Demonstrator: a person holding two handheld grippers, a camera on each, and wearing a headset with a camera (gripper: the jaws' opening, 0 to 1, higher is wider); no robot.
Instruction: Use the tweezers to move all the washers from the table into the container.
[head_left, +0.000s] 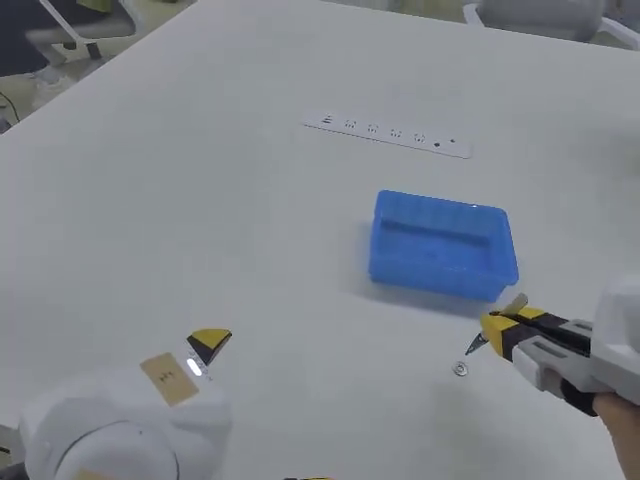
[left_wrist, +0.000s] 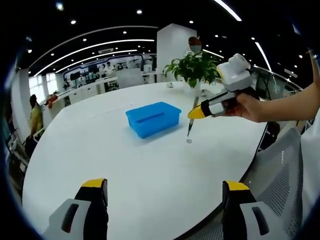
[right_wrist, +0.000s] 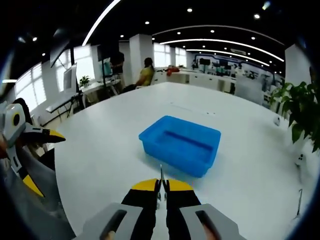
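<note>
A small metal washer (head_left: 460, 369) lies on the white table (head_left: 250, 250), in front of the blue container (head_left: 440, 245). My right gripper (head_left: 497, 328) is shut on thin tweezers (head_left: 476, 344), whose tips hang just above the washer, a little apart from it. The left gripper view shows the washer (left_wrist: 189, 141) under the tweezers (left_wrist: 190, 125) beside the container (left_wrist: 152, 118). In the right gripper view the tweezers (right_wrist: 161, 174) stick out between the closed jaws toward the container (right_wrist: 181, 145). My left gripper (left_wrist: 165, 184) is open and holds nothing, low at the left (head_left: 210, 345).
A white power strip (head_left: 388, 133) lies flat on the table beyond the container. A potted plant (left_wrist: 195, 70) stands at the table's far edge. People sit at desks in the background (right_wrist: 146, 70). Bare table surface stretches left of the container.
</note>
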